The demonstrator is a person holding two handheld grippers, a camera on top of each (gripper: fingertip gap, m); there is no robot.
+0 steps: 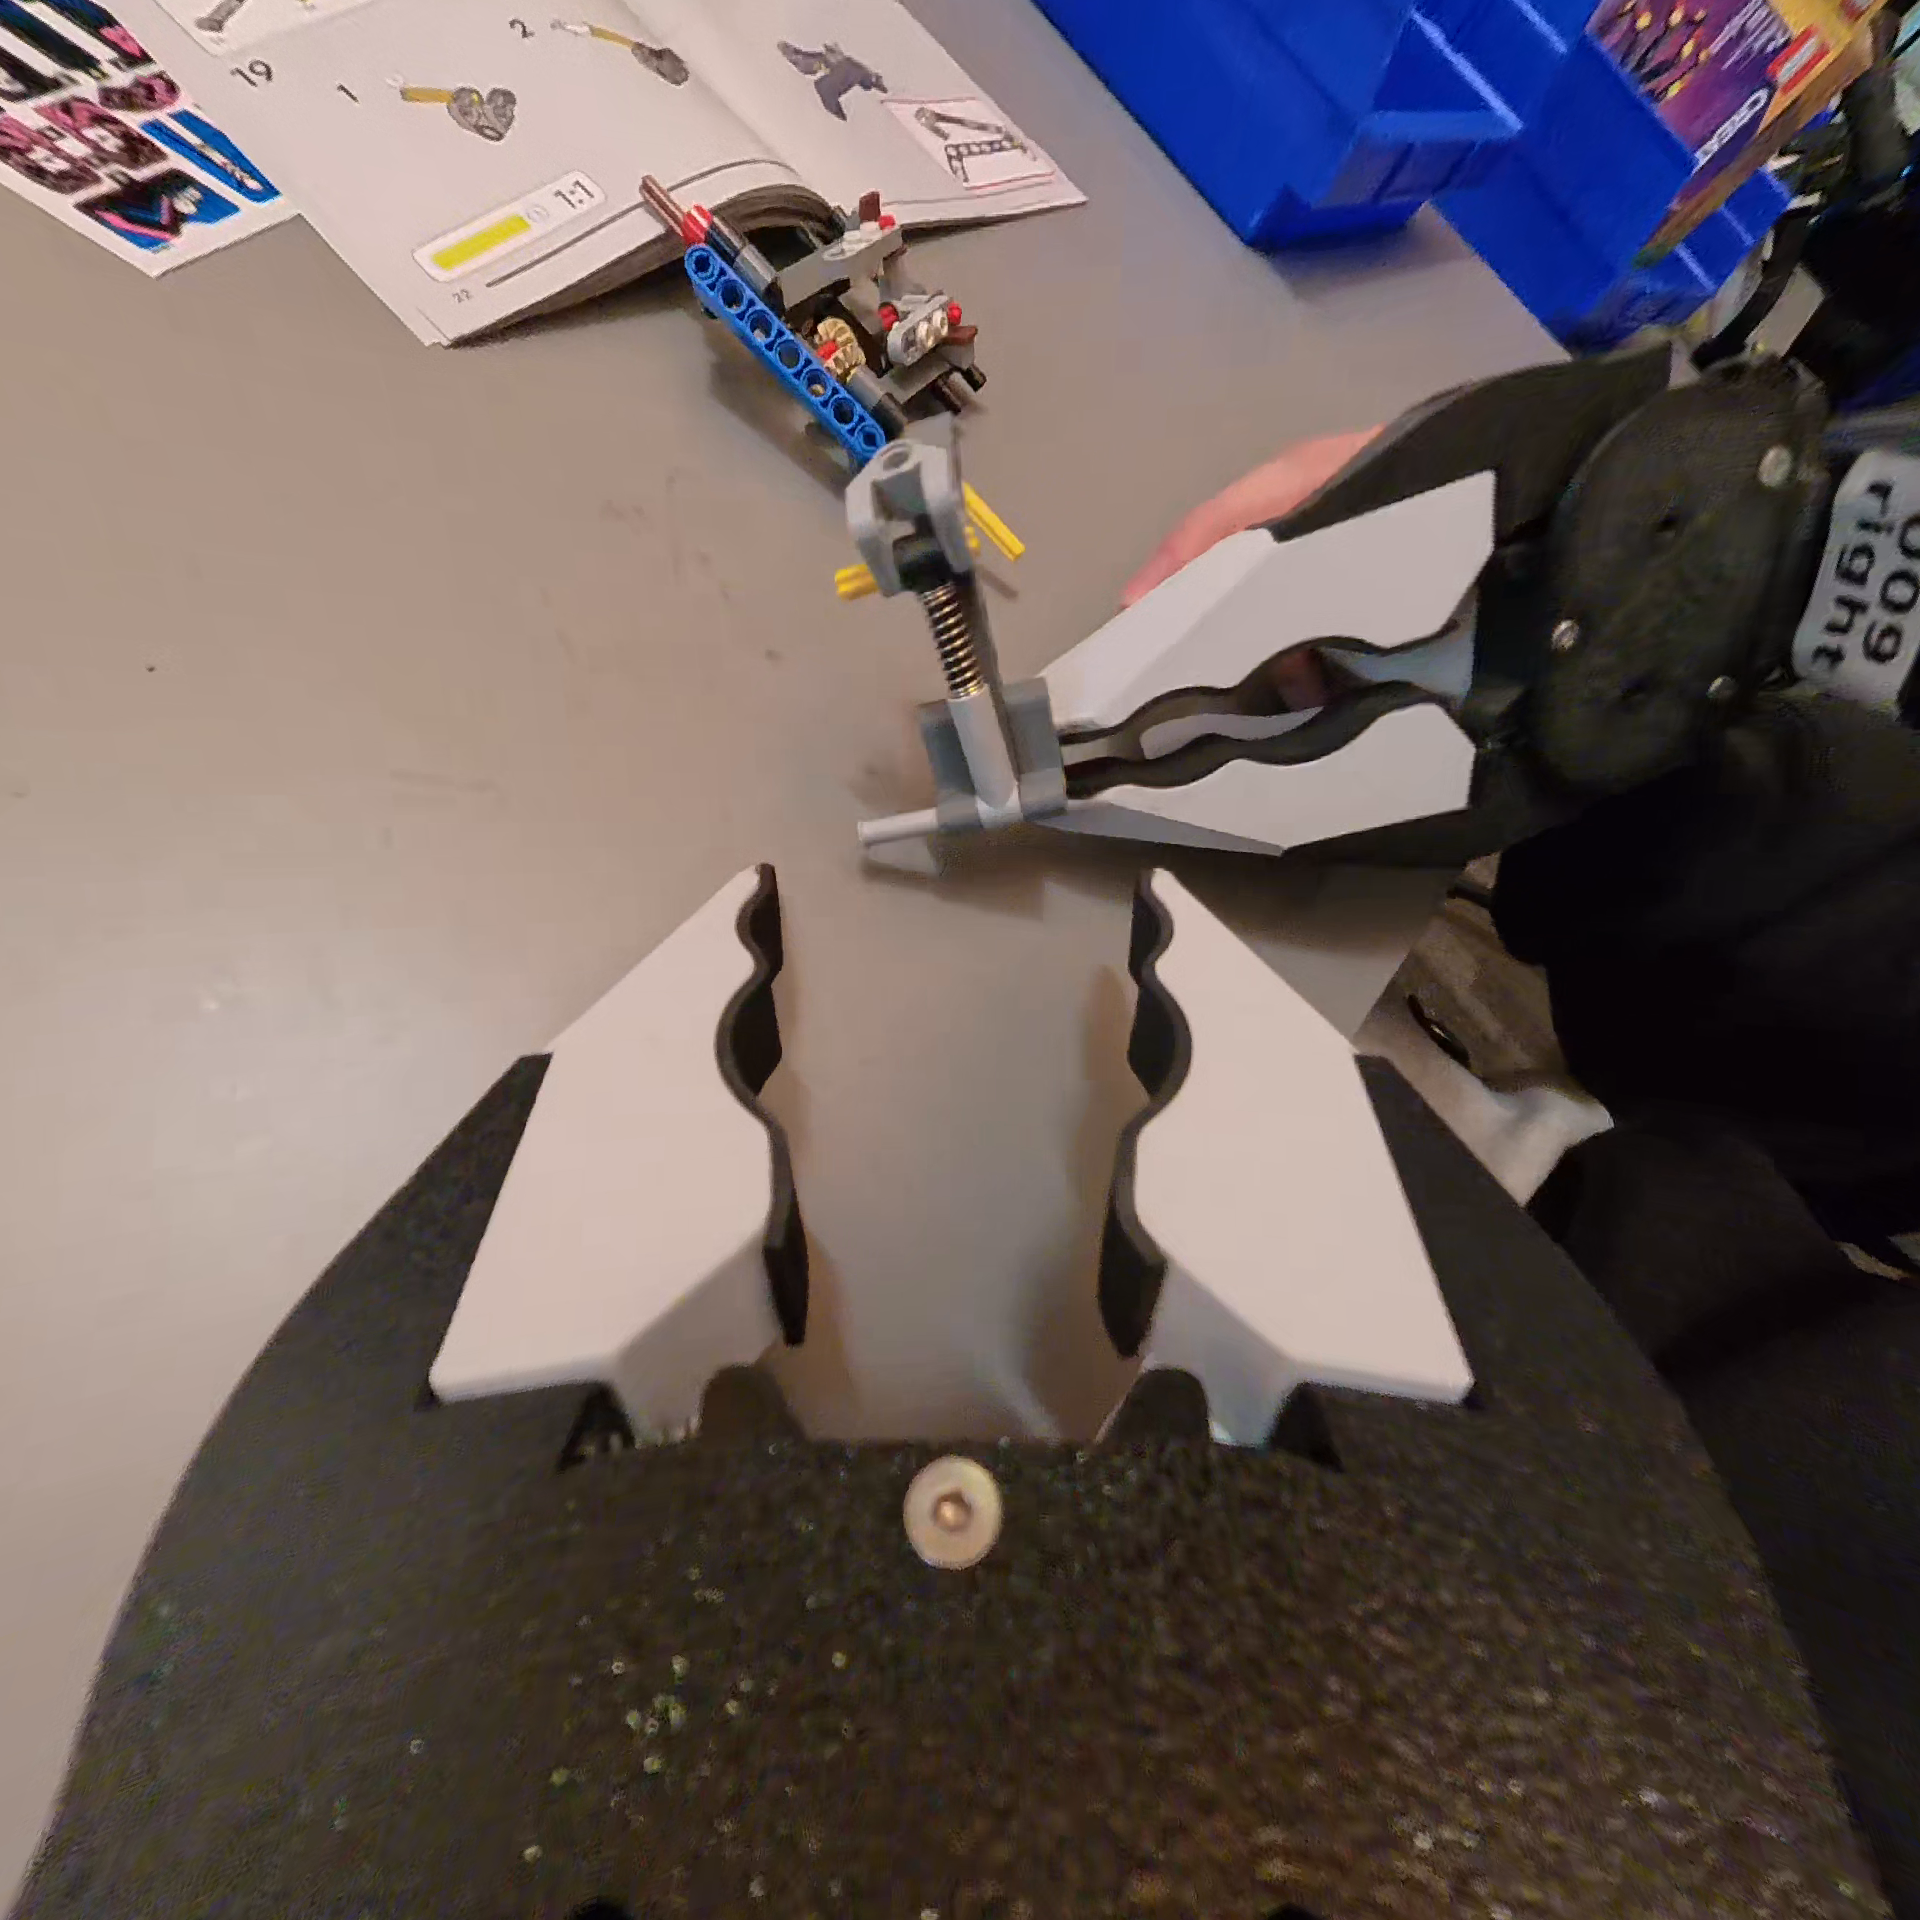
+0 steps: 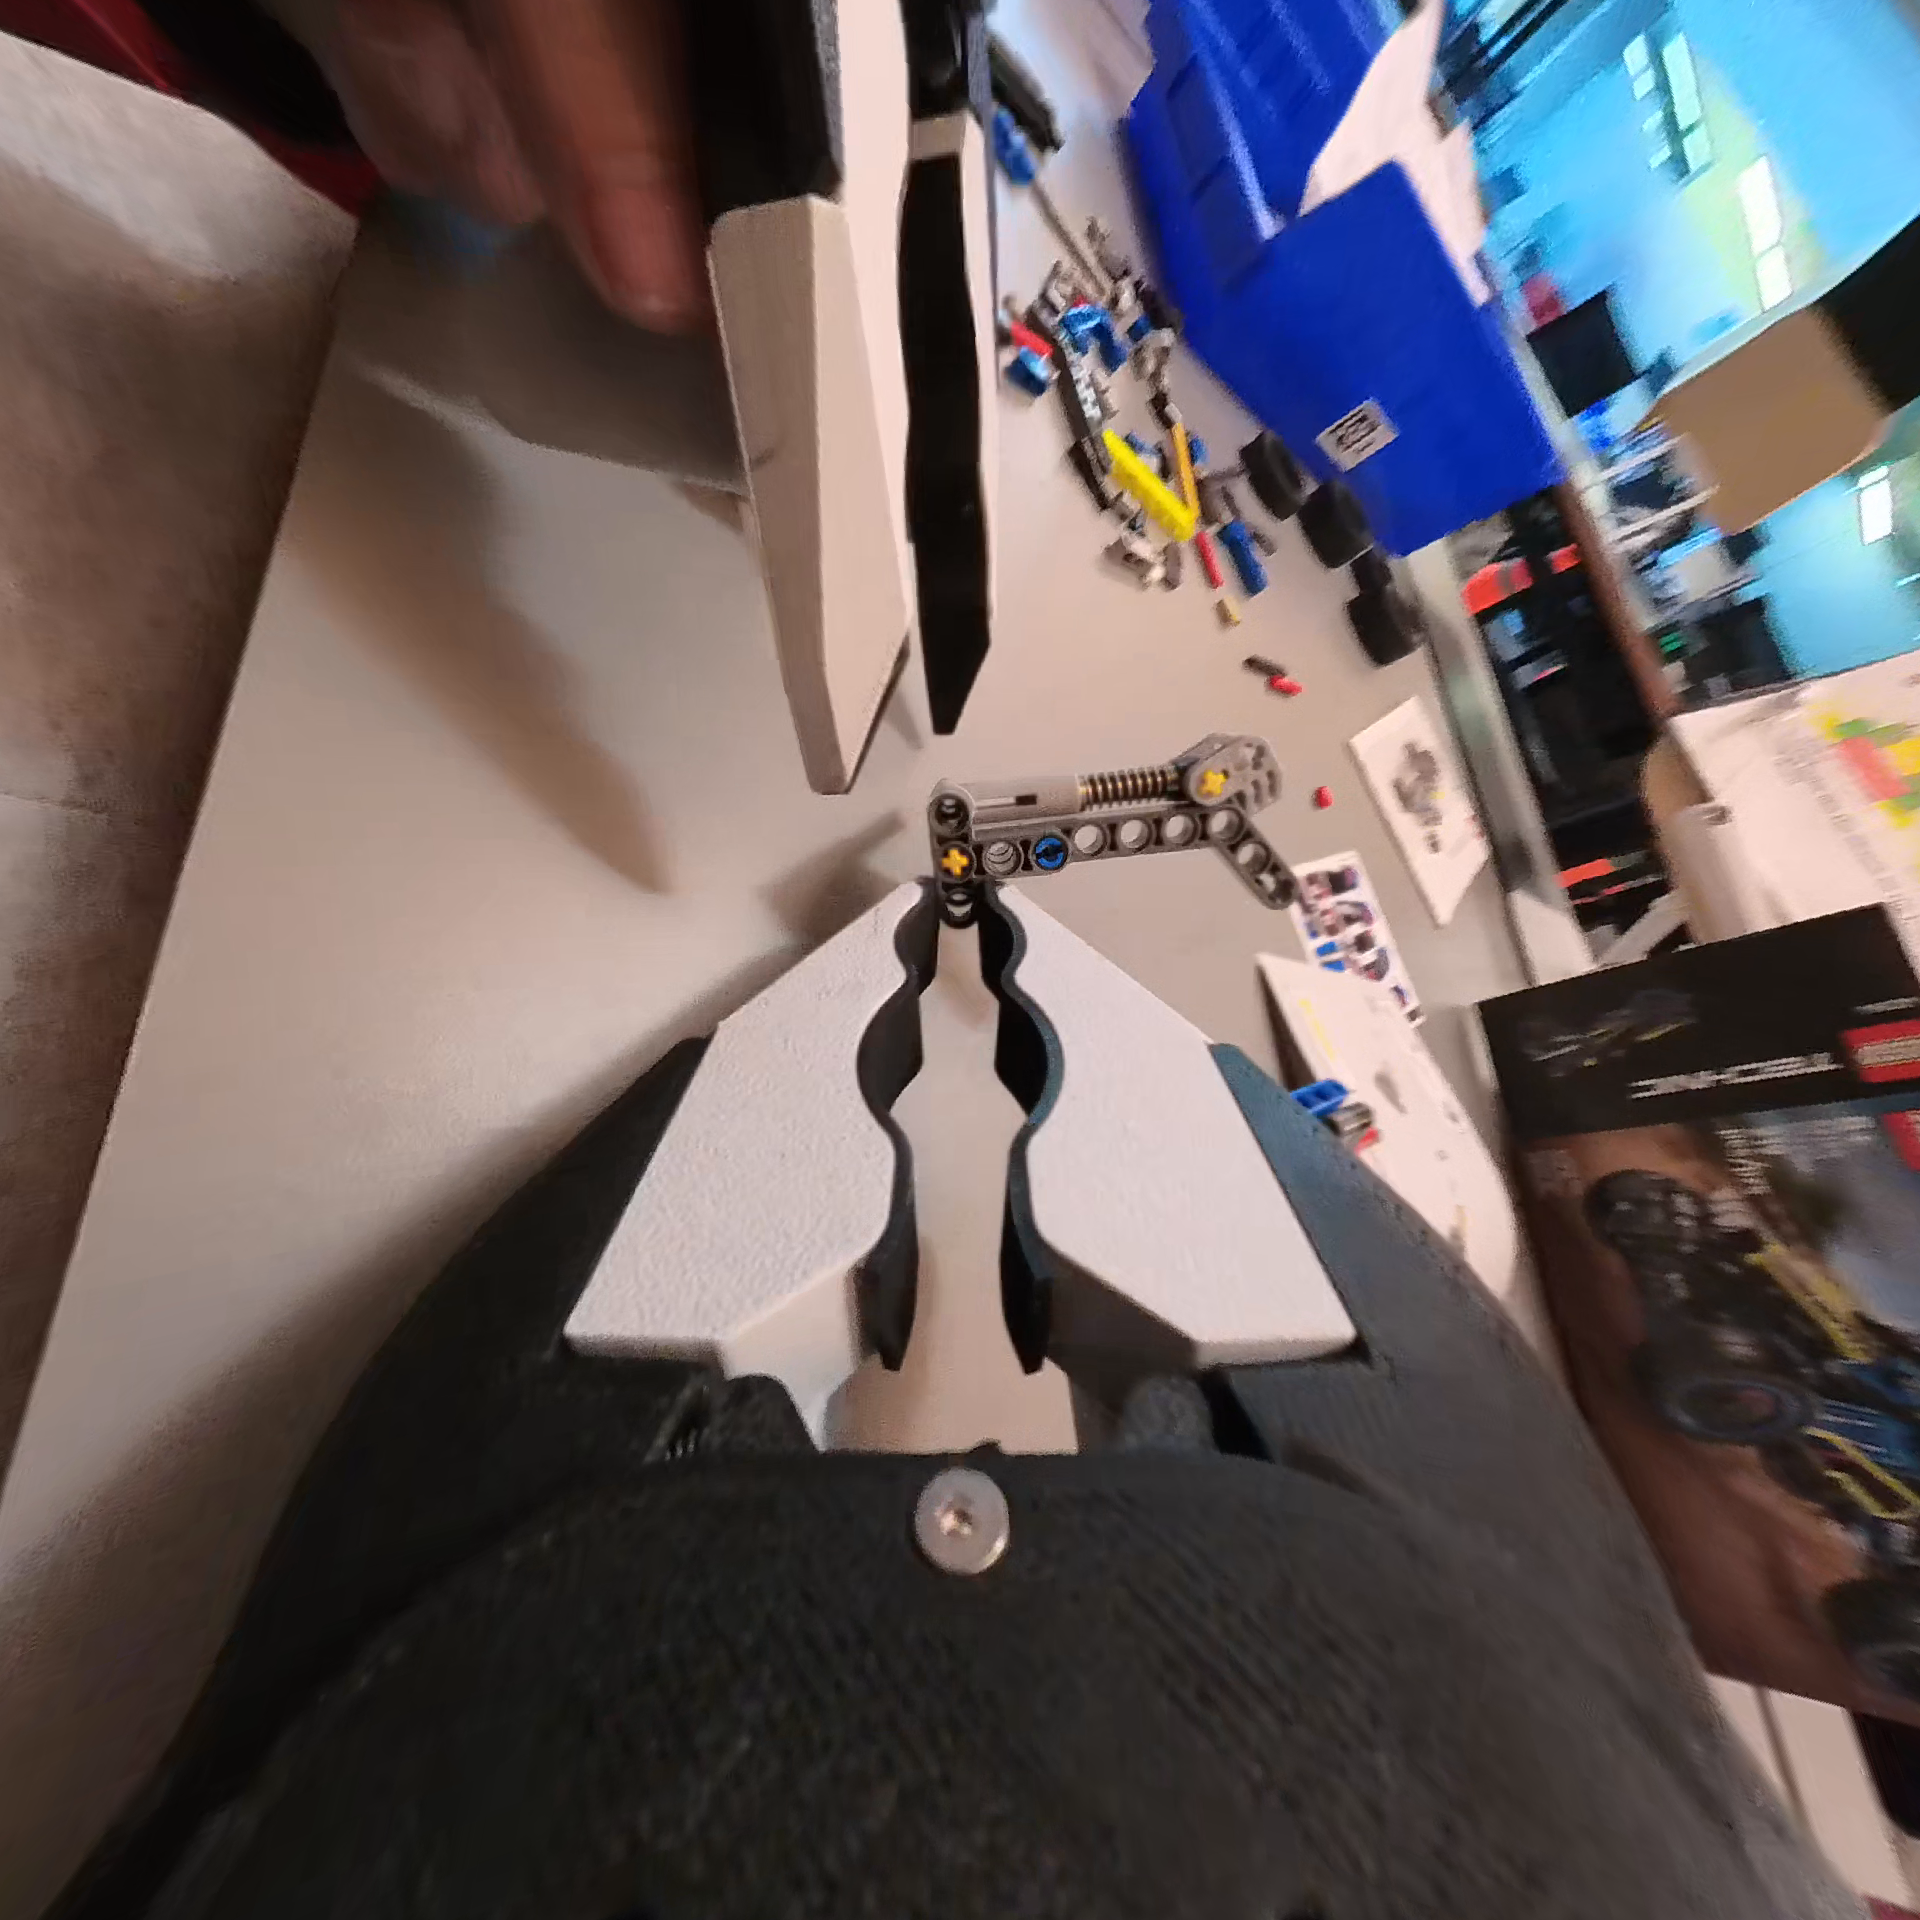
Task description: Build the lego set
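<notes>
My right gripper [image 2: 961, 906] is shut on the lower end of a grey shock-absorber assembly [image 2: 1101, 821], a grey angled beam with a coiled spring, yellow pins and a blue pin. It holds the assembly just above the grey table [image 1: 312, 727]. In the left wrist view the right gripper [image 1: 1060, 753] comes in from the right, with the assembly [image 1: 956, 623] standing up from its tips. My left gripper [image 1: 956, 904] is open and empty, its tips just short of the assembly. A partly built blue-beam chassis [image 1: 821, 332] lies beyond, next to the open instruction booklet [image 1: 623, 125].
A sticker sheet [image 1: 104, 135] lies at the far left. Blue bins [image 1: 1351, 104] and a set box [image 1: 1714, 73] stand at the back right. In the right wrist view, loose pieces [image 2: 1143, 436], black tyres [image 2: 1340, 520] and a second set box [image 2: 1714, 1247] show. A hand [image 1: 1247, 499] shows behind the right gripper. Both grippers' tips are close together, under 4 cm apart.
</notes>
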